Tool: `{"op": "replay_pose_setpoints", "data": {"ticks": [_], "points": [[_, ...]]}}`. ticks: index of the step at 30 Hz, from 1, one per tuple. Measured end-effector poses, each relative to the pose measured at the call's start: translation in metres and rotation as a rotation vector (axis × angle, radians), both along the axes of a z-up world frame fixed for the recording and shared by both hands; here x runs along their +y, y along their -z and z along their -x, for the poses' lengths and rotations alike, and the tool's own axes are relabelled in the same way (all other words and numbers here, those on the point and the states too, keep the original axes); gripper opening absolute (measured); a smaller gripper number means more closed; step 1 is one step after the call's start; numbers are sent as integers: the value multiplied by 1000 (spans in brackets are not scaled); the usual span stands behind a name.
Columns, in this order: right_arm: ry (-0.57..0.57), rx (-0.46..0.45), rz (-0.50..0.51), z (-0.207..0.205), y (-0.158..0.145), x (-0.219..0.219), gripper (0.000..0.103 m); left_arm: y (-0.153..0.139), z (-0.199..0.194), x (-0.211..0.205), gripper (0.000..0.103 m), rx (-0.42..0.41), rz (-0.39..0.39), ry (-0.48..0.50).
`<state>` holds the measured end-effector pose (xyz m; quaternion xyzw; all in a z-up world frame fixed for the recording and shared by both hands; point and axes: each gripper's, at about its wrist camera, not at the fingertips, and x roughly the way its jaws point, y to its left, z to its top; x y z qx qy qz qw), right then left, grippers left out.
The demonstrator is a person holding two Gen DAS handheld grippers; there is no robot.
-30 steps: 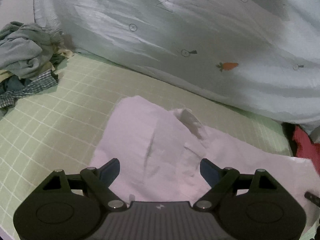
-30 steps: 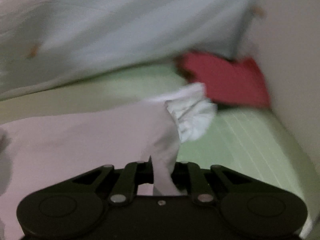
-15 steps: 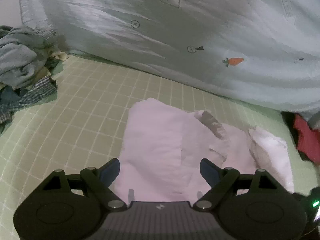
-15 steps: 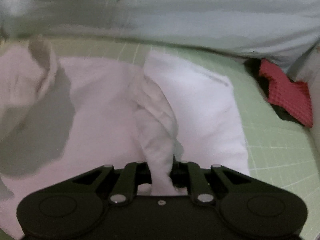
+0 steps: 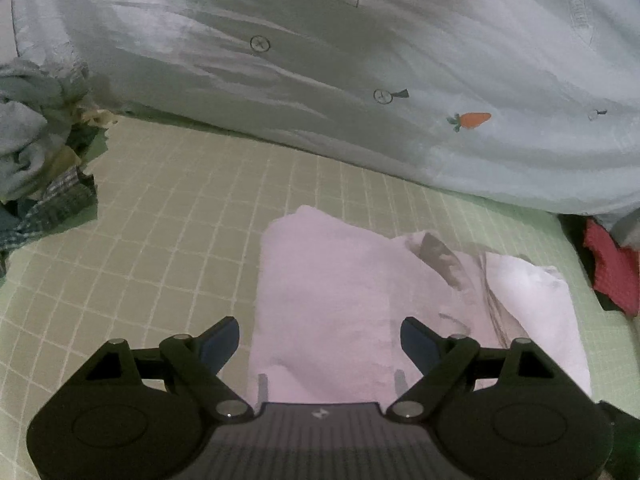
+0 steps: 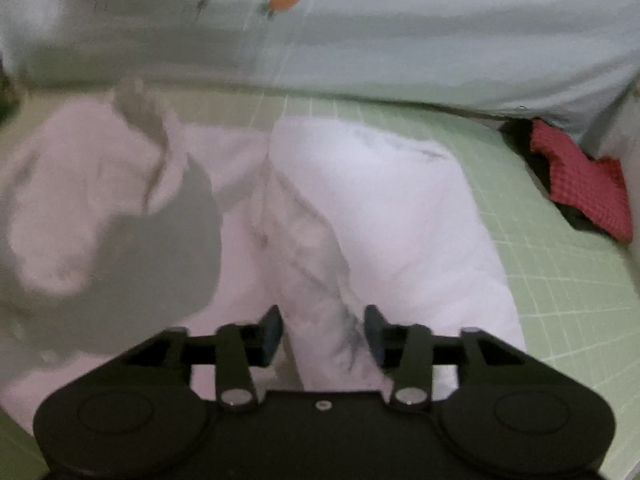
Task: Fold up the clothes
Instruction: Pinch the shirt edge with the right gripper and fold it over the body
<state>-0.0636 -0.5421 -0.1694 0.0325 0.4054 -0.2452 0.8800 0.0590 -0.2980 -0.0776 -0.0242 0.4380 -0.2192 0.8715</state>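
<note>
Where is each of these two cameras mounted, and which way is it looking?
Left wrist: sits on the left gripper, looking forward and down over its open fingers at the pink garment on the green checked sheet.
Right wrist: sits on the right gripper, whose jaws are opening around a ridge of that garment.
Both show the garment, the carrot-print quilt and a red cloth.

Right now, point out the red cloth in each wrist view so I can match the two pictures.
Left wrist view: red cloth at the far right edge, beside the pale garment.
Right wrist view: red cloth at upper right, under the quilt's edge.
Shared landmark: the carrot-print quilt across the top of both.
</note>
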Motion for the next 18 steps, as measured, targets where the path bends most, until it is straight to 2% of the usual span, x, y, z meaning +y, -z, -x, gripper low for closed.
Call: {"op": "replay_pose_setpoints", "data": {"ticks": [4,5,7,8,13,14,15,16,18], "points": [[91,-163,-92,23,-27,-9,63,0,6,-1,88,3,3,10],[123,-193,-90,25,-32,-12,64,0,9,-1,88,2,3,10],[191,-207,-74,31,-35,-23,75,0,14,-2,88,3,2,10],[218,-204,-88,34,-32,-32,77,0,17,-2,88,5,2,11],[264,-206,-375,36,2,-65,77,-1,34,-1,88,32,21,13],[263,-191,-398,30,11,-66,76,-1,37,-1,88,34,22,15],[263,-182,-403,26,14,-63,70,-1,41,0,88,35,23,17],[262,-173,-408,22,17,-60,55,-1,44,1,88,34,18,18],[200,-207,-442,24,11,-41,38,1,51,5,88,32,-1,16]]}}
